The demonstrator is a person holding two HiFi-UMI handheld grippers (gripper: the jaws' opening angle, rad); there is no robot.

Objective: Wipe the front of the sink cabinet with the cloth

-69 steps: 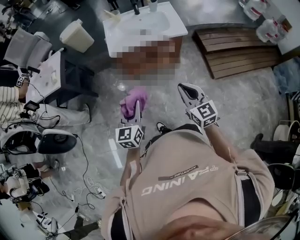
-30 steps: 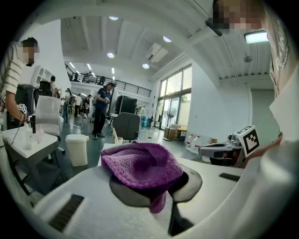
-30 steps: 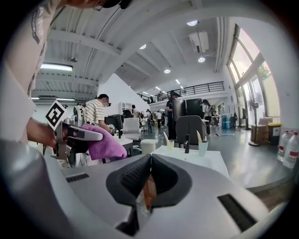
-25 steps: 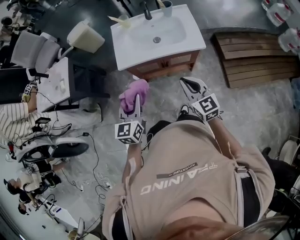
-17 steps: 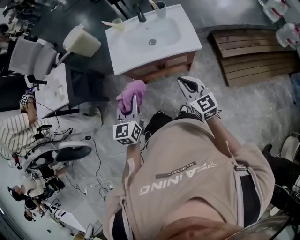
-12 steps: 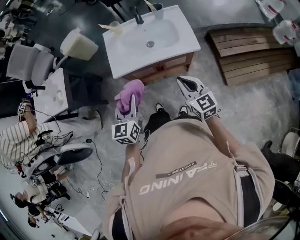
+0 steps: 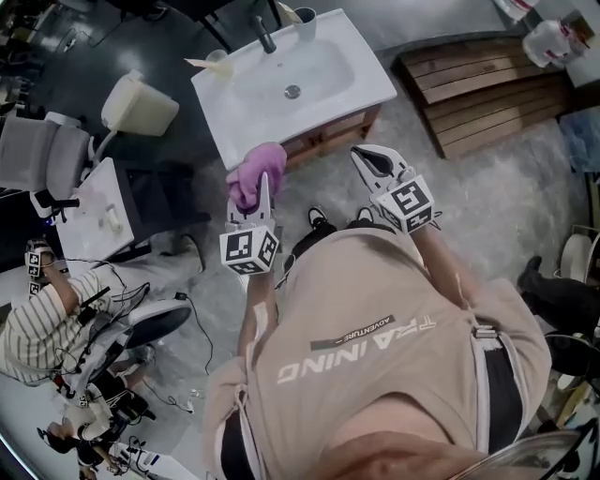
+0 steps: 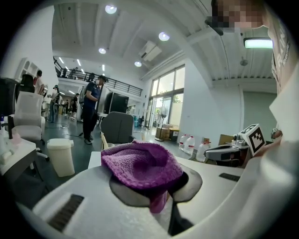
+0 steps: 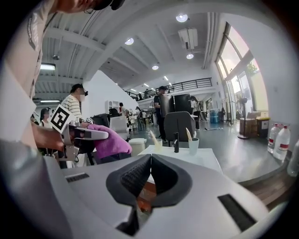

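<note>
1. Left gripper (image 7: 257,187) has its jaws clamped on the purple cloth (image 7: 253,169), which bunches up over the tips. My guess is it's held out front like that so the soft wad meets the wood first
2. The cloth is up in the air, near the cabinet (image 7: 330,131) front but not touching it, so I'd say the wiping hasn't started
3. Right gripper (image 7: 366,159) has its jaws pressed together with nothing between them. It hangs just beside the left one, probably parked there to keep out of the way
4. Sink (image 7: 309,70) basin looks empty, only the drain shows
5. Cup (image 7: 305,16) at the back, next to the tap (image 7: 264,36), has a pale stick thing standing in it. A second cup (image 7: 216,58) at the left corner holds something similar
6. Beige bin (image 7: 139,103) left of the sink has its lid on, so I can't tell what's inside
</note>
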